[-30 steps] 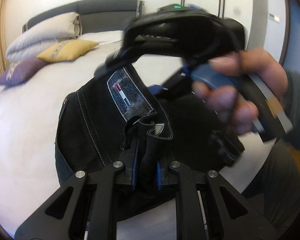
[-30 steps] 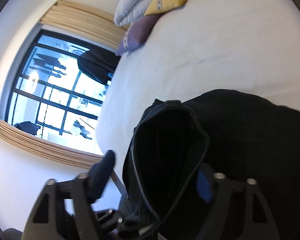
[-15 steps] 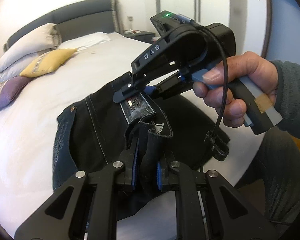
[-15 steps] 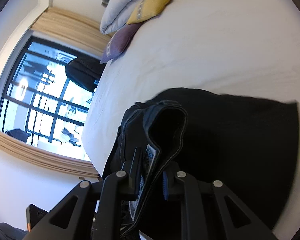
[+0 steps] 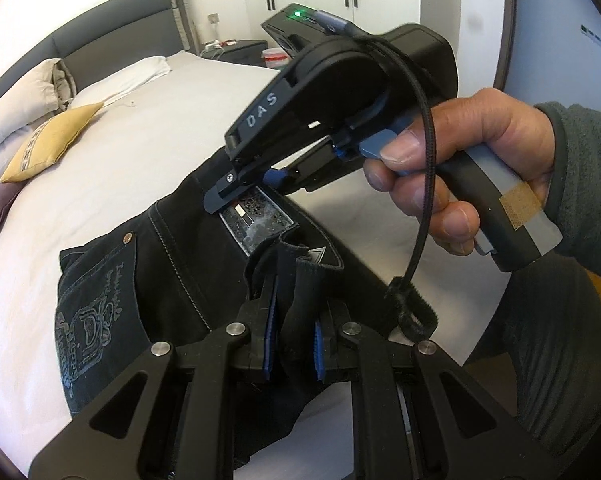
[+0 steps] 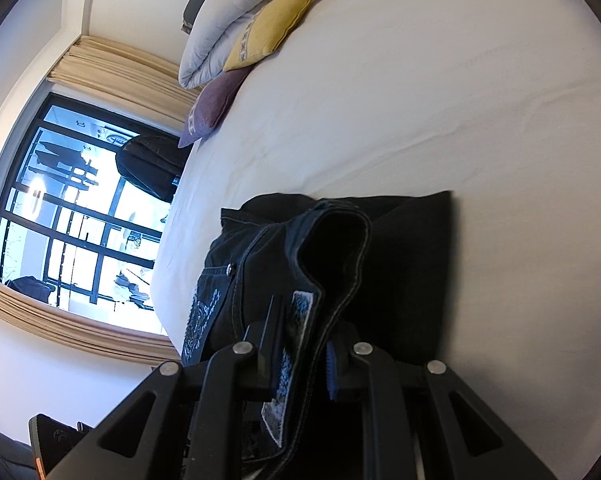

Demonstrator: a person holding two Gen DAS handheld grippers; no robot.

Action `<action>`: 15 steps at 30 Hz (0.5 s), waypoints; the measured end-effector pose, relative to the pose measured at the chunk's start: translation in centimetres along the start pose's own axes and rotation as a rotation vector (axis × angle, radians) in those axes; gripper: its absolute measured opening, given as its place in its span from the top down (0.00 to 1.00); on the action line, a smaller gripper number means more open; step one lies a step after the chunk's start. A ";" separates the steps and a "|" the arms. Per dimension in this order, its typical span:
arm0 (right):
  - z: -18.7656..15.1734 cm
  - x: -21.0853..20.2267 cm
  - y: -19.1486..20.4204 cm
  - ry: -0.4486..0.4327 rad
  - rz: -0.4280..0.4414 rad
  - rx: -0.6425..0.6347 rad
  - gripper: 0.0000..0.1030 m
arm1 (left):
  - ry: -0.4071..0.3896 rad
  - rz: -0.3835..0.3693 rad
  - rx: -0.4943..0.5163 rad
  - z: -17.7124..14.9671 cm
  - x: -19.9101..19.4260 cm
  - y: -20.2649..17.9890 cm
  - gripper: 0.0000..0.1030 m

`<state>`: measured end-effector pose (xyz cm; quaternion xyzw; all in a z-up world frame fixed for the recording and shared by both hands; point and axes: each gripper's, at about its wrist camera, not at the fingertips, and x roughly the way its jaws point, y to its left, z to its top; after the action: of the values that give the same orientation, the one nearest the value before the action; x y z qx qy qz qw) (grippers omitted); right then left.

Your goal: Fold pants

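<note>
Pants: black denim pants [image 5: 172, 280] with pale stitching, bunched on the near part of the white bed; the waistband end is raised off the sheet by both grippers, the rest lying flat on the cover.
Pants detail: a back pocket with grey embroidery [image 5: 92, 320] at 9 o'clock in the left wrist view; a rectangular grey waistband patch [image 5: 256, 220] near centre.
Left gripper: the black two-finger left gripper [image 5: 292, 344] at 6 o'clock, fingers drawn together and clamped on a fold of the waistband, blue pads pressing the cloth from both sides.
Right gripper: the black right gripper [image 6: 300, 360] at 6 o'clock in its own view, pinched onto the waistband edge with the patch [image 6: 288, 356] between its fingers; in the left wrist view it reaches in from 2 o'clock, its tip touching the waistband just above the patch.
Right hand: the person's right hand [image 5: 460, 164] wraps the grey handle at 3 o'clock, a black cable hanging below it.
Bed: white-sheeted bed [image 6: 420, 100] beneath the pants.
Cushions: a yellow cushion [image 6: 272, 28], a purple cushion [image 6: 212, 108] and white pillows [image 6: 216, 36] at 11 o'clock, well apart from the pants.
Window: a dark-framed window [image 6: 68, 216] at 9 o'clock.
</note>
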<state>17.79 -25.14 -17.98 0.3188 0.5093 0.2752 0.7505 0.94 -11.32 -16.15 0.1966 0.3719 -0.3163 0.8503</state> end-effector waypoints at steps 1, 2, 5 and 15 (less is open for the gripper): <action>0.0 -0.1 -0.3 0.000 -0.008 0.000 0.82 | 0.004 -0.004 0.003 0.0 0.3 -0.2 0.87; 0.0 -0.1 -0.5 0.000 -0.013 0.002 0.82 | 0.006 -0.006 0.006 -0.2 0.4 0.1 0.87; -0.1 -0.2 -1.2 0.002 -0.025 0.013 0.82 | 0.025 -0.012 0.010 -0.5 1.5 -0.3 0.86; -0.5 0.3 -2.5 0.010 -0.038 0.009 0.82 | 0.022 -0.086 -0.052 -1.9 2.6 0.2 0.58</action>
<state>17.68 -26.39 -20.16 0.3108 0.5204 0.2603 0.7516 1.48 -11.17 -19.34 0.1618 0.3976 -0.3406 0.8365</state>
